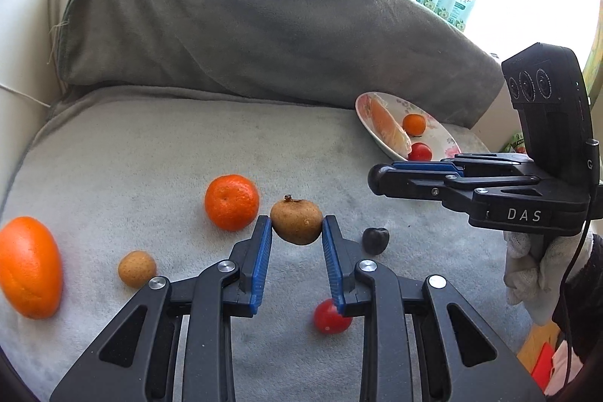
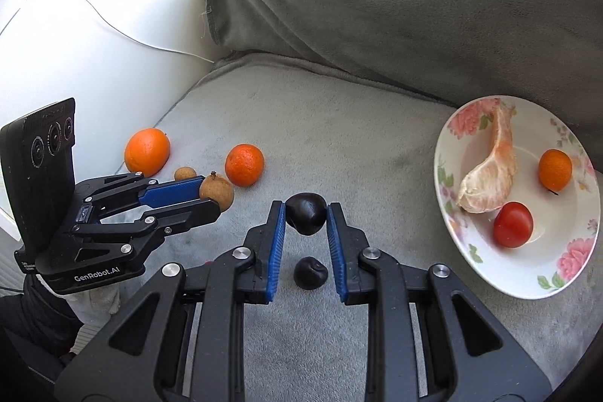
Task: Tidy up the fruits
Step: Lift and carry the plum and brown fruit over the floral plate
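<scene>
Both claws are clenched on fruit, so the step in hand looks like the carry toward the plate. The left claw [image 1: 297,226] grips a brown, rough-skinned fruit [image 1: 297,222] between its blue pads; in the right wrist view it seems held clear of the grey cushion [image 1: 169,145]. The right claw [image 2: 305,213] grips a dark plum-like fruit [image 2: 306,213], and a second dark fruit [image 2: 311,272] lies on the cushion just under it.

The flowered plate [image 2: 471,251] sits tilted at the cushion's right edge, against the draped grey blanket [image 2: 414,6]. It already holds a peeled citrus segment [image 2: 490,172], a small orange fruit [image 2: 555,170] and a red tomato [image 2: 513,224].

Loose on the cushion are a large orange [image 1: 30,268] toward the left edge, a mandarin [image 1: 231,202] nearer the middle, a small brown fruit [image 1: 137,269] between them and nearer the front, and a second red tomato [image 1: 329,317] under the left claw.

The next move, as I judge it, calls for the right claw to swing right over the plate and let go low in a bare patch, since the plate slopes and round fruit could roll off. The left claw has farther to travel and should wait or follow behind, to keep the two apart.
</scene>
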Demonstrator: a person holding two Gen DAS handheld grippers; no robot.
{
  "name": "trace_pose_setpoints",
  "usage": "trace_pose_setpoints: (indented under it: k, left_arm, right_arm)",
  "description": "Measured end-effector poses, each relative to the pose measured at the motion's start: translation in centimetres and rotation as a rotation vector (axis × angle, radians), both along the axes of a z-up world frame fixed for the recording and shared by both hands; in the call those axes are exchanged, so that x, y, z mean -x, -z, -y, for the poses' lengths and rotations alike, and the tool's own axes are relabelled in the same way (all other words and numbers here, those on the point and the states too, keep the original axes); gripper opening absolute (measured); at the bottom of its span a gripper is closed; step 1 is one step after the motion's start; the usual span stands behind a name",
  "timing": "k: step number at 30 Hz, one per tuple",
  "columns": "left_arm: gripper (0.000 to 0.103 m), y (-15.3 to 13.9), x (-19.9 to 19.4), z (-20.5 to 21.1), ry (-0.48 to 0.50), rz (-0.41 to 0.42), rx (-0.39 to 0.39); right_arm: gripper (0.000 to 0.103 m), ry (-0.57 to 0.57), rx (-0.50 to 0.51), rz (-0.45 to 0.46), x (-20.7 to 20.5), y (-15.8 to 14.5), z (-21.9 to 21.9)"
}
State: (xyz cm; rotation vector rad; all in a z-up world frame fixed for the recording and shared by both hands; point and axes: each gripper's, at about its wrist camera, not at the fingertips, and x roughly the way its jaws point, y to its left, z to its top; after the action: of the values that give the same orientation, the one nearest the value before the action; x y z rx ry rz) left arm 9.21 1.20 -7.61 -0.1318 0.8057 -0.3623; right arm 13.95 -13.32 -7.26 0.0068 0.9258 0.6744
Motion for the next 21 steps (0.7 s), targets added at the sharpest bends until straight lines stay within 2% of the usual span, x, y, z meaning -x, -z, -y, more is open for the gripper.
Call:
trace_pose_setpoints:
  k: [8,21]
  left_arm:
    - [0.026,-0.8,-1.7,2.9,0.057,0.027,0.005]
    - [0.026,-1.9,-5.0,7.7,0.129,0.053,-0.004]
  right_arm:
    - [0.024,0.086,-0.001,0.035,-0.1,-1.2,4.2]
    - [0.024,0.222,-0.004,0.05,-0.4,-1.5,11.3]
